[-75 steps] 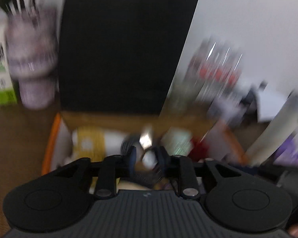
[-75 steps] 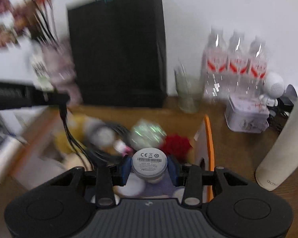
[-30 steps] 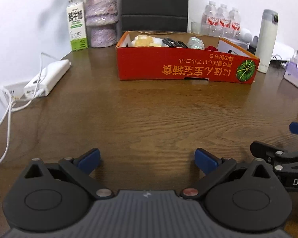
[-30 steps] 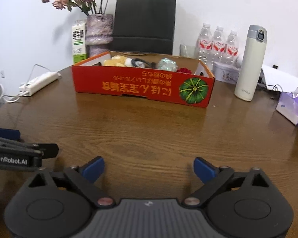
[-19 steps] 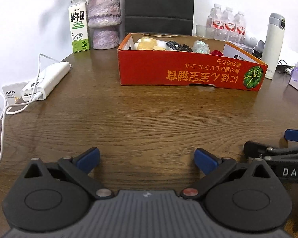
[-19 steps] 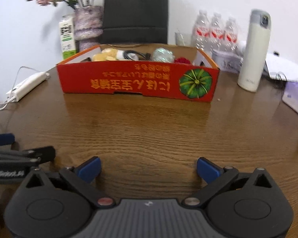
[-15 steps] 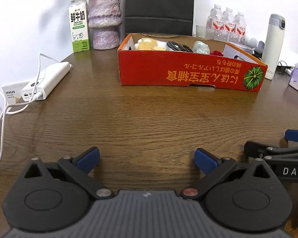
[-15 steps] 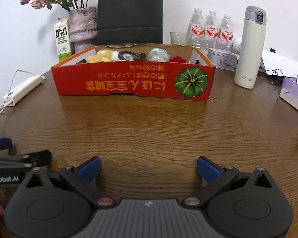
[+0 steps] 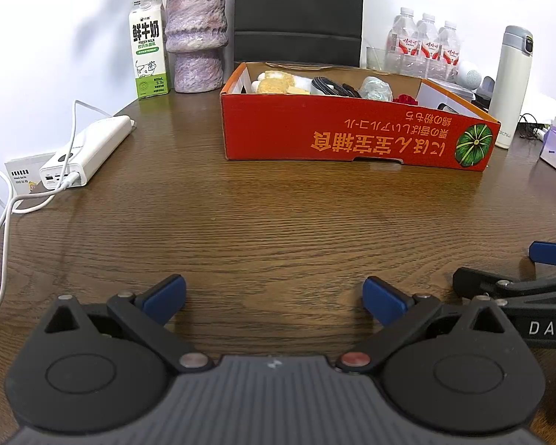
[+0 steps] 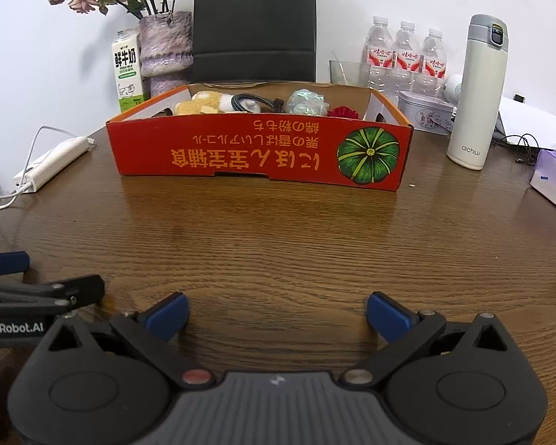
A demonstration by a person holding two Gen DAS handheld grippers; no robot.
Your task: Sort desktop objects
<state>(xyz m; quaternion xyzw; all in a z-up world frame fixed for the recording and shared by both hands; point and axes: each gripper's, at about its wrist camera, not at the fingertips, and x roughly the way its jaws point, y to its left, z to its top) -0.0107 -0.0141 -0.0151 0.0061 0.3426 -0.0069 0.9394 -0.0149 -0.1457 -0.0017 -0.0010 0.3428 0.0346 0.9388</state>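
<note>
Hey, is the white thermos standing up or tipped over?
Upright. The thermos stands on its base on the table, grey lid on top, right of the red box.

The green and white milk carton (image 9: 147, 50) at ten o'clock reads 鲜牛奶 and FRESH MILK. The red cardboard box (image 10: 259, 152) carries orange printing upside down beside a green pumpkin picture. The white thermos flask (image 10: 476, 96) at two o'clock says aichu. "GenRobot.AI" stands on the left gripper (image 10: 15, 324), "DAS" on the right gripper (image 9: 545, 328)
</note>
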